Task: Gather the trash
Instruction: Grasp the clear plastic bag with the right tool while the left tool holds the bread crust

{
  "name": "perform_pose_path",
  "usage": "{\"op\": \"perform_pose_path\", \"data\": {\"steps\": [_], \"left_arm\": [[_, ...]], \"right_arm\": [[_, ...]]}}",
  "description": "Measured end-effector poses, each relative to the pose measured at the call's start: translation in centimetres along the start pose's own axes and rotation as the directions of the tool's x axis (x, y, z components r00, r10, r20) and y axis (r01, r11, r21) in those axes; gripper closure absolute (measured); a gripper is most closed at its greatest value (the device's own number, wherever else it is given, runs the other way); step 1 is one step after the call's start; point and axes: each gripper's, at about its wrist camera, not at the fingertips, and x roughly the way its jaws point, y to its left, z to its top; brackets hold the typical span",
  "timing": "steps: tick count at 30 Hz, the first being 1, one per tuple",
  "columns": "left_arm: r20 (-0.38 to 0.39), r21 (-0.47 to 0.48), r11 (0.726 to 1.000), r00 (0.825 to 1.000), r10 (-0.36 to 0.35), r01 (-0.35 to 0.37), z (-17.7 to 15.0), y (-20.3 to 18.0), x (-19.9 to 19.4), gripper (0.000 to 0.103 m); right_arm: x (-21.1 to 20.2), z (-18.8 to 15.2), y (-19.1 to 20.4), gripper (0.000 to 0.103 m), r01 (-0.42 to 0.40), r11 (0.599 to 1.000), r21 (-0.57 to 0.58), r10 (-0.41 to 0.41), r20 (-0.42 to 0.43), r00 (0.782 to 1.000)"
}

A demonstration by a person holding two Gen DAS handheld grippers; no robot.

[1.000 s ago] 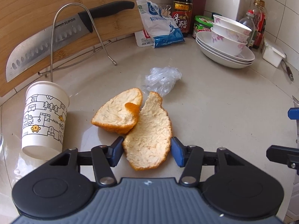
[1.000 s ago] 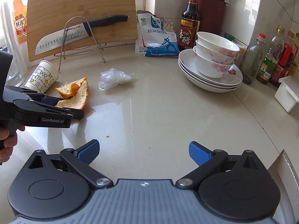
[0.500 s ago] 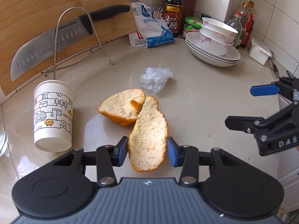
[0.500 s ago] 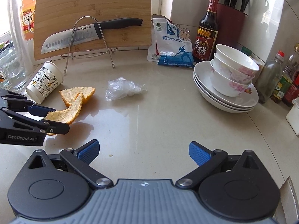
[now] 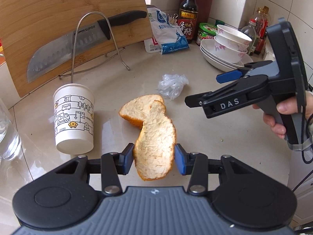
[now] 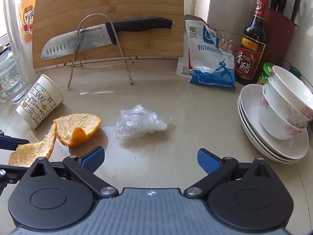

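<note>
My left gripper (image 5: 154, 157) is shut on a long piece of orange peel (image 5: 155, 143) and holds it lifted above the counter; that piece also shows in the right wrist view (image 6: 32, 150). A second curled orange peel (image 5: 139, 107) (image 6: 78, 127) lies on the counter. A crumpled clear plastic wrapper (image 5: 173, 85) (image 6: 139, 121) lies just beyond it. An upside-down printed paper cup (image 5: 73, 115) (image 6: 39, 101) stands to the left. My right gripper (image 6: 150, 157) is open and empty, hovering in front of the wrapper; it shows in the left wrist view (image 5: 209, 90).
A bamboo cutting board (image 6: 109, 19) with a knife (image 6: 93, 37) on a wire rack stands at the back. A salt bag (image 6: 211, 58), a vinegar bottle (image 6: 252, 43) and stacked bowls on plates (image 6: 283, 117) are at the right. Glassware (image 6: 9, 80) is at the left.
My left gripper closed on the long peel and lifted it off the counter. My right gripper moved forward and left, closer to the plastic wrapper.
</note>
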Motion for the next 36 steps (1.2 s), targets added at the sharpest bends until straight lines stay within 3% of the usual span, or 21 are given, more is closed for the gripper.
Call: {"op": "perform_pose_path", "data": {"steps": [8,19,36], "left_arm": [[0.004,-0.027,1.000,1.000,0.014,-0.013,0.3,0.9,0.0,0.060],[0.006,-0.031,0.999,1.000,0.017,-0.016,0.5,1.0,0.1,0.060],[-0.003,0.039,0.999,0.999,-0.035,0.035,0.5,0.4,-0.7,0.061]], "right_arm": [[4.1,2.2,0.1,0.006,-0.049,0.999,-0.001,0.049,-0.027,0.998],[5.4,2.7,0.4,0.032,-0.074,0.997,-0.008,0.074,-0.036,0.997],[0.9,1.0,0.8,0.035,-0.046,0.999,-0.022,0.046,-0.017,0.999]]}}
